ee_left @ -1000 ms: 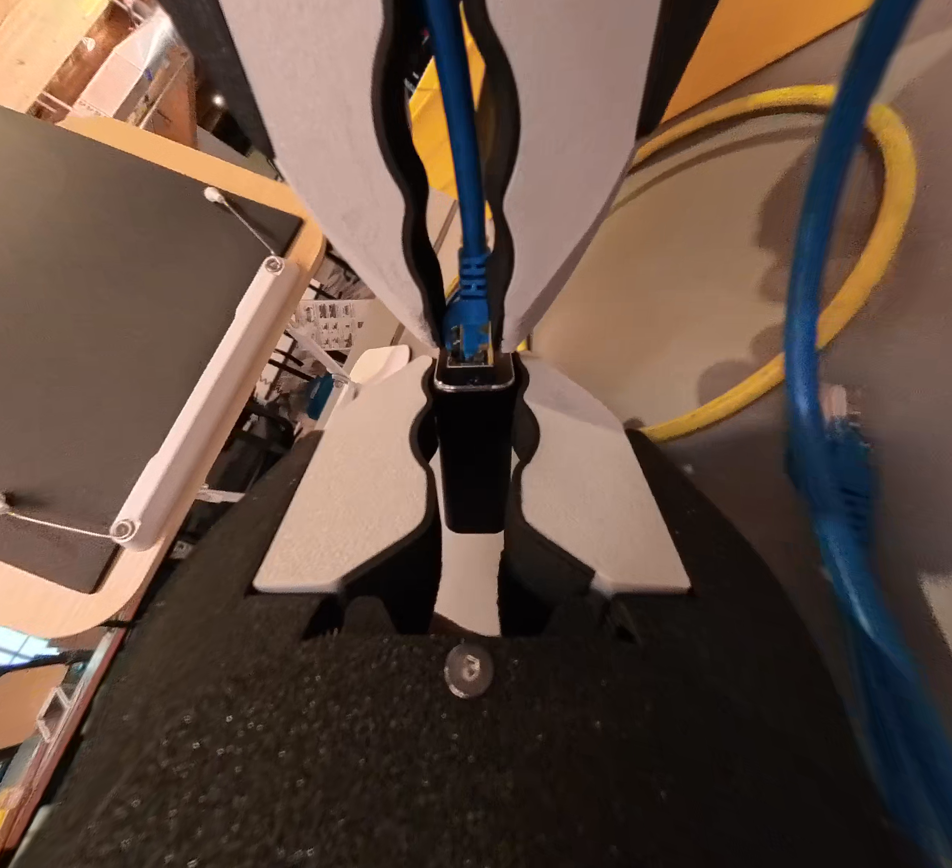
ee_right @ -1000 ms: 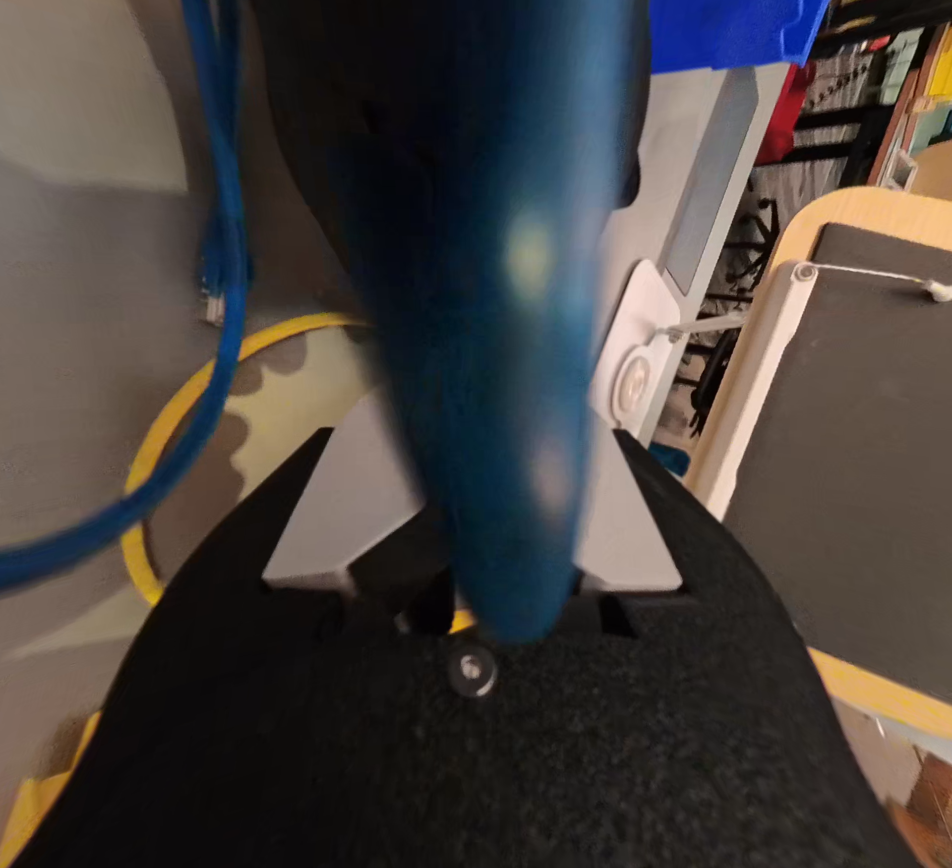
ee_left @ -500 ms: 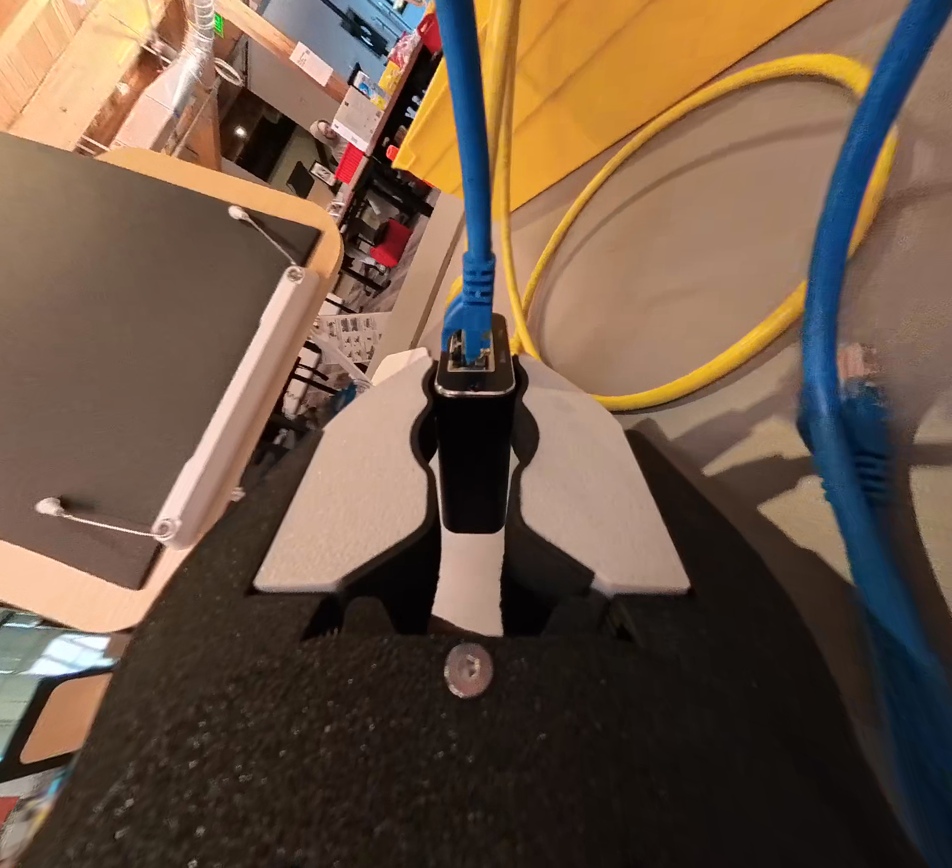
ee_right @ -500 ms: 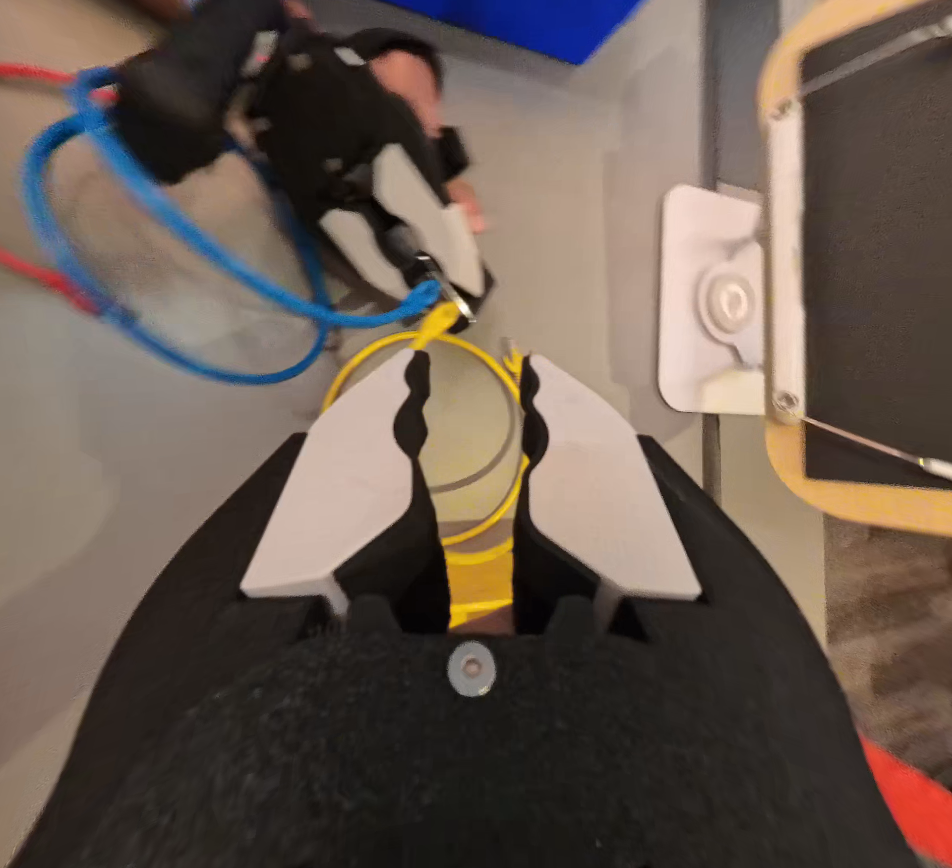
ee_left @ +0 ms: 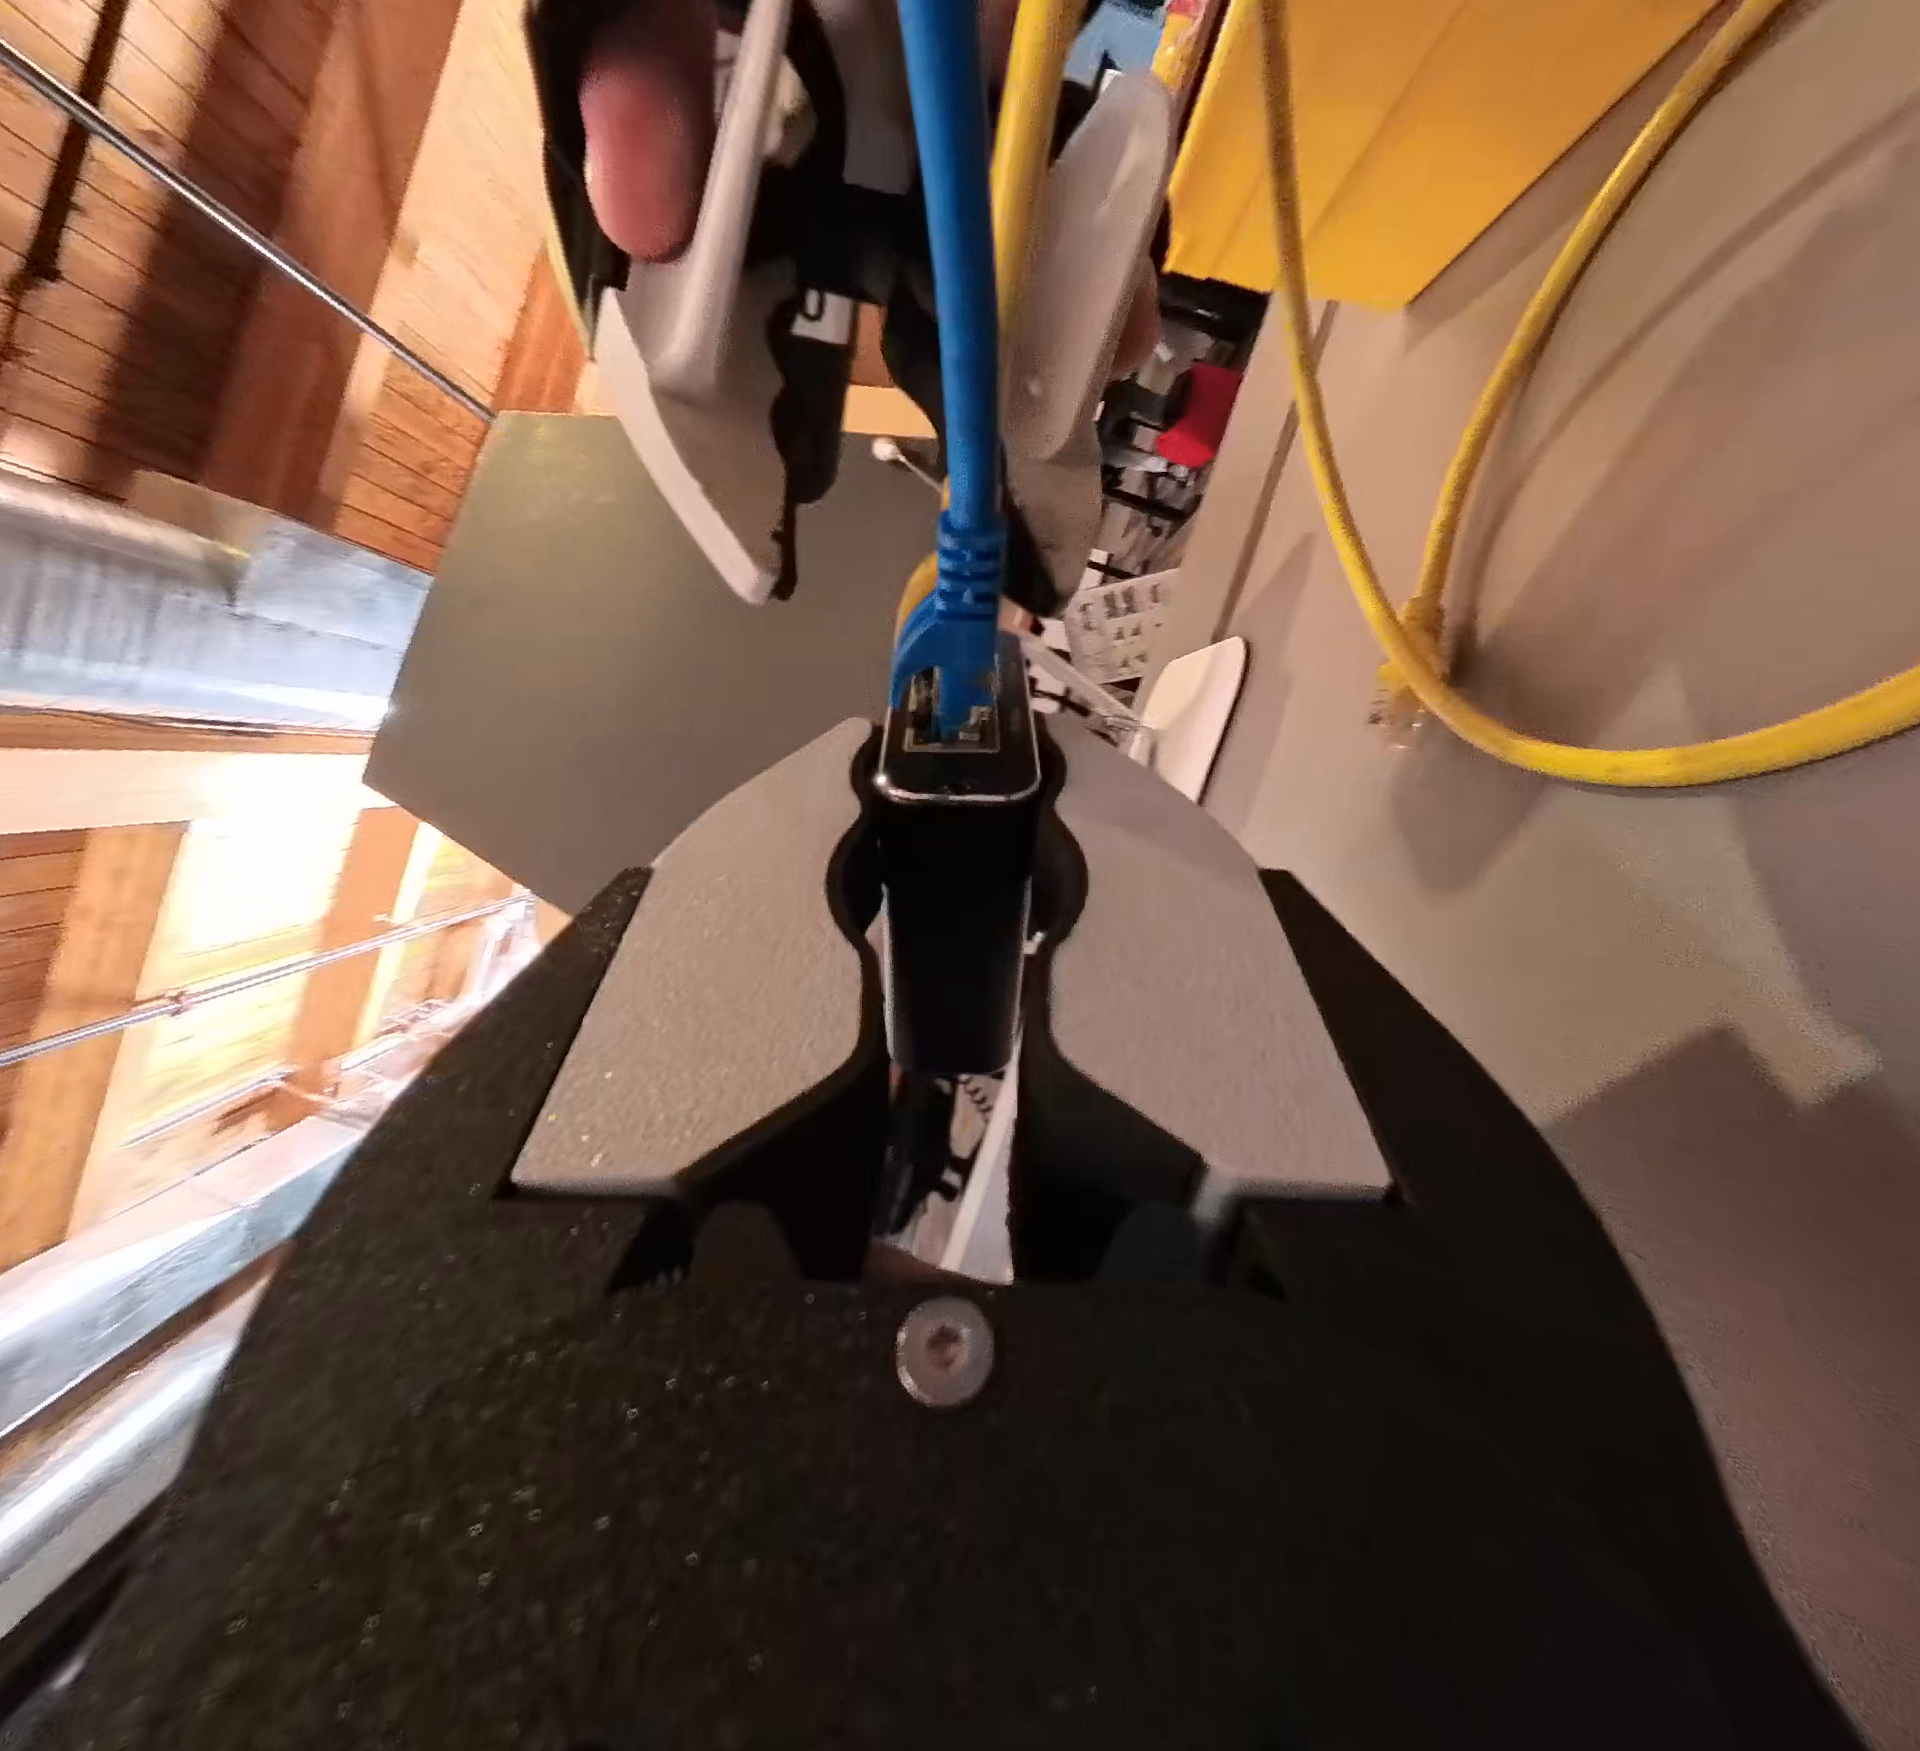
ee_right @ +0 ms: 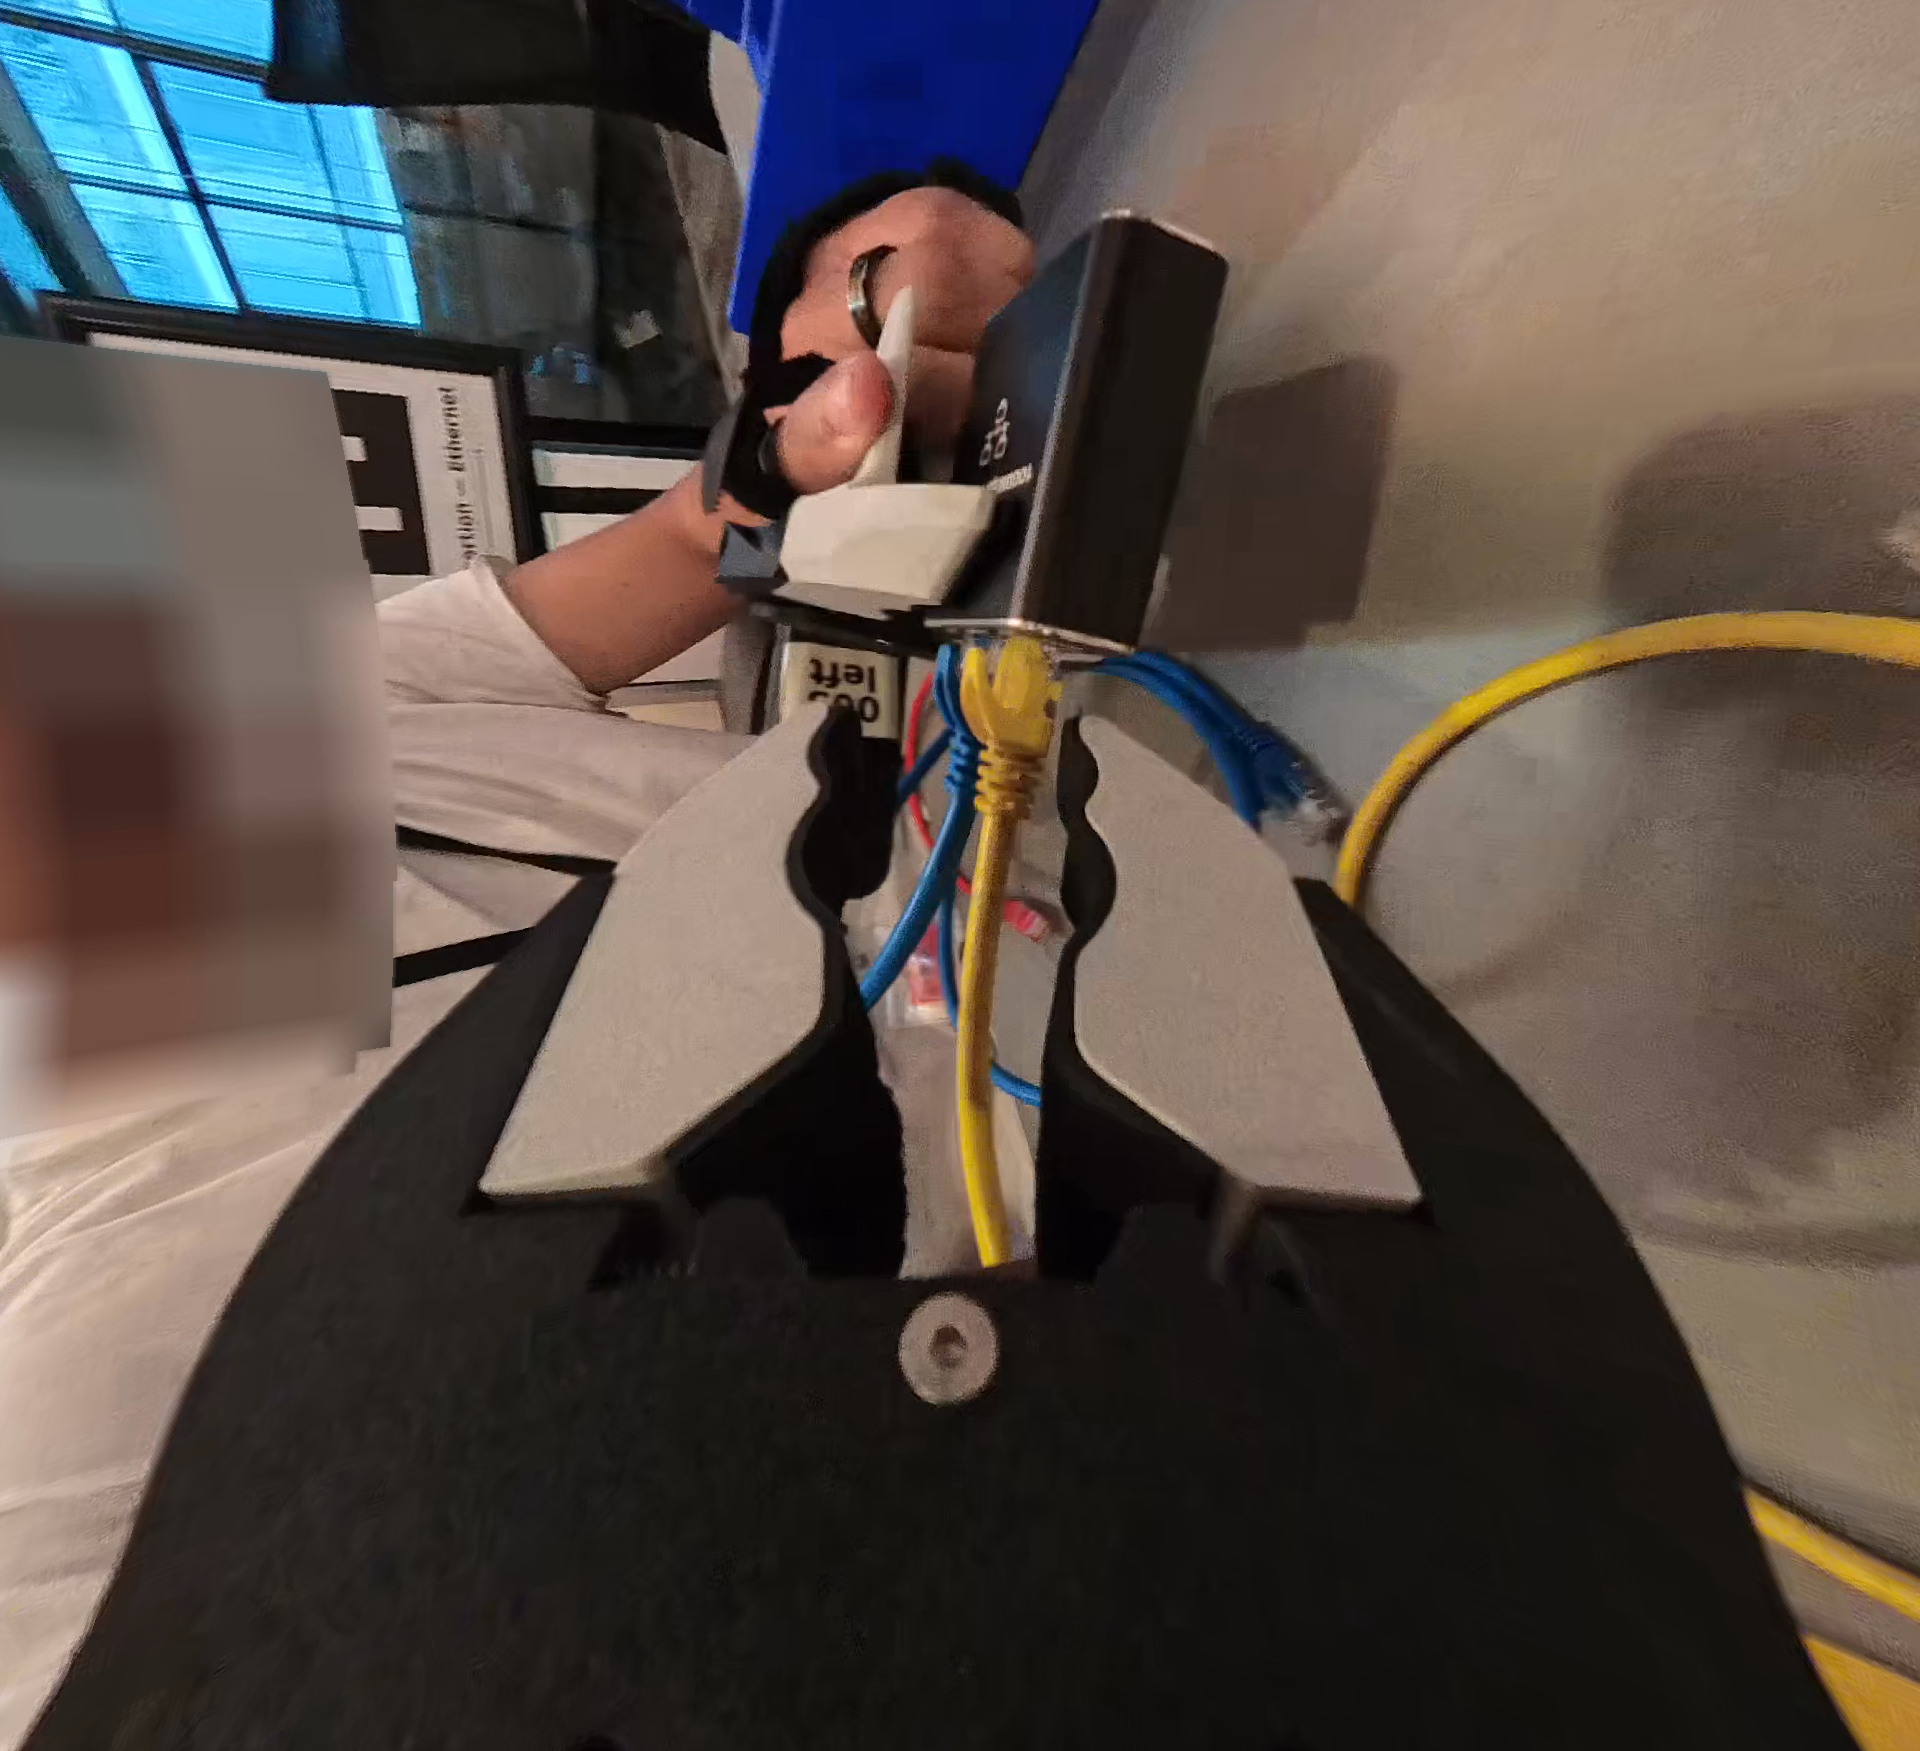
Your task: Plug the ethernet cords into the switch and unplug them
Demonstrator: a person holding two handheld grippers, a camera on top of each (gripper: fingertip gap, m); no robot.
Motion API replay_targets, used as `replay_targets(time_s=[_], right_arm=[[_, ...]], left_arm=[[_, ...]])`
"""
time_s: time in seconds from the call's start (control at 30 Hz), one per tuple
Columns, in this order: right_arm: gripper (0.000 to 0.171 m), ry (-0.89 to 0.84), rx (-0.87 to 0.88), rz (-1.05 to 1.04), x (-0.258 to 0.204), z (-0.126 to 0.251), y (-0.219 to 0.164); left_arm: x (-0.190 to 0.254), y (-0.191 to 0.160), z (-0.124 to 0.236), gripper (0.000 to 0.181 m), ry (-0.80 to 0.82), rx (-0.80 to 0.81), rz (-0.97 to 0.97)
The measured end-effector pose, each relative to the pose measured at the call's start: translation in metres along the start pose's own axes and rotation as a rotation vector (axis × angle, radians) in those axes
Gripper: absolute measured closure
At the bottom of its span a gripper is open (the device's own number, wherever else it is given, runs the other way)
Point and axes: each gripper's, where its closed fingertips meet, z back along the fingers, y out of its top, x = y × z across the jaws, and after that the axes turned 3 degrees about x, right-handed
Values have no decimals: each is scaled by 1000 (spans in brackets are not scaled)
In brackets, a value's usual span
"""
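Observation:
My left gripper (ee_left: 956,766) is shut on the black switch (ee_left: 951,922), held up off the table. A blue cord (ee_left: 940,247) is plugged into its port face. In the right wrist view the switch (ee_right: 1101,434) shows a yellow plug (ee_right: 1013,704) and a blue plug (ee_right: 951,693) side by side in its ports. My right gripper (ee_right: 951,735) is open just below the port face. The yellow cord (ee_right: 977,1026) runs loosely between its fingers. It also shows in the left wrist view (ee_left: 899,589), straddling both cords.
The yellow cord's other end (ee_left: 1397,704) lies loose on the grey table (ee_right: 1558,247). A loose blue plug (ee_right: 1278,776) and a red cord (ee_right: 920,797) hang behind. A blue bin (ee_right: 883,39), a yellow bin (ee_left: 1507,39) and a black board (ee_left: 623,610) stand around. Some 4 cm of space lies between my two pairs of fingers.
My right gripper, which had pulled back from the switch half a second ago, has moved in close around the yellow cord. My left gripper has tilted the switch upward, still holding it.

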Motion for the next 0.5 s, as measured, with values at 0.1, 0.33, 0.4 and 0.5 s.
replay_targets(time_s=[0.1,0.33,0.4,0.5], right_arm=[[141,50,73,-1,-5,-1,6],[156,112,210,-57,-1,6,12],[157,113,218,-58,1,8,10],[153,114,220,-64,3,7,8]], left_arm=[[-6,0,1,157,38,4,-36],[-9,5,3,157,68,23,-85],[-7,5,3,157,60,22,-84],[-8,6,2,157,63,19,-85]])
